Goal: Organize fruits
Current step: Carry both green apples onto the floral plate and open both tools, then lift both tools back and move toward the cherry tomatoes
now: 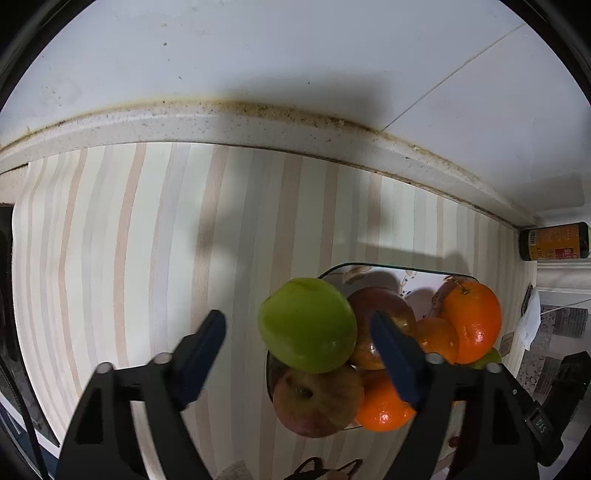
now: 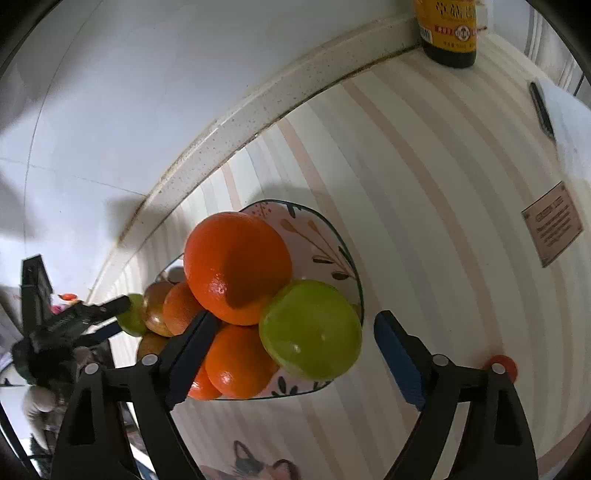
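A patterned plate (image 1: 373,271) (image 2: 325,236) holds a pile of fruit on the striped counter. In the left wrist view a green apple (image 1: 308,325) sits on top, with red apples (image 1: 317,400) and oranges (image 1: 472,319) around it. My left gripper (image 1: 297,354) is open, its jaws on either side of this green apple, not touching it. In the right wrist view another green apple (image 2: 310,330) lies at the plate's near edge beside a large orange (image 2: 236,266). My right gripper (image 2: 293,354) is open around that apple. The left gripper shows in the right wrist view (image 2: 99,317).
A dark sauce bottle (image 2: 448,33) (image 1: 554,242) stands by the raised counter edge against the white wall. A small brown label (image 2: 554,223) and a red round object (image 2: 502,363) lie on the mat to the right. A cat print (image 2: 258,465) marks the mat's near edge.
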A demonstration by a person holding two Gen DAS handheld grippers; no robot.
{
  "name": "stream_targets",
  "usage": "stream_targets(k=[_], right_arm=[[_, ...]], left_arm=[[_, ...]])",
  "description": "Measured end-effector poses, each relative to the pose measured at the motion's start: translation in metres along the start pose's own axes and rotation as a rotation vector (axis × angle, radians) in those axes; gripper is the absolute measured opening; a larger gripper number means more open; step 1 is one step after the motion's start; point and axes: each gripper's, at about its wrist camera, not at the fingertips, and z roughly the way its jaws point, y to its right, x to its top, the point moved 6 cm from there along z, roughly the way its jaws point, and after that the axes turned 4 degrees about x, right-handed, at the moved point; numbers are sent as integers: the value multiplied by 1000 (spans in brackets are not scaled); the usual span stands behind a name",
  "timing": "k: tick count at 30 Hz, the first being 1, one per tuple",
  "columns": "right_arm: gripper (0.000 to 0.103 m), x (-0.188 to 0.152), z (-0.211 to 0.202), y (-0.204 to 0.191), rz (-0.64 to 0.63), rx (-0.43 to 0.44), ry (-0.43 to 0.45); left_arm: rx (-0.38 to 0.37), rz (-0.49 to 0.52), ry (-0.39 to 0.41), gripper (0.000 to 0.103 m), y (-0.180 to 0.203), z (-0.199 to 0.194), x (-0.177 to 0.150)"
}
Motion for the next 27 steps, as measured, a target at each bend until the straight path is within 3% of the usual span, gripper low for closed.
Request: stream_targets(k=[6,11,16,20,27], right_arm=[[95,-3,-12,-10,-70,-55,33],[95,-14,-35,-31,-229,-186,79],[95,-42,-56,-51,-369,-280,84],[95,-67,-76,-60,-419,-287,85],[95,-113,-129,-81,-487,-286,155]], left_arm=[[35,8,63,86,-8,-22,-4],[104,59,183,86,-2,-60,-30],[164,97,267,86,9,-88,-91],[140,88,282,86,15,-99,-134],[154,89,378,86,24,-145,-187]])
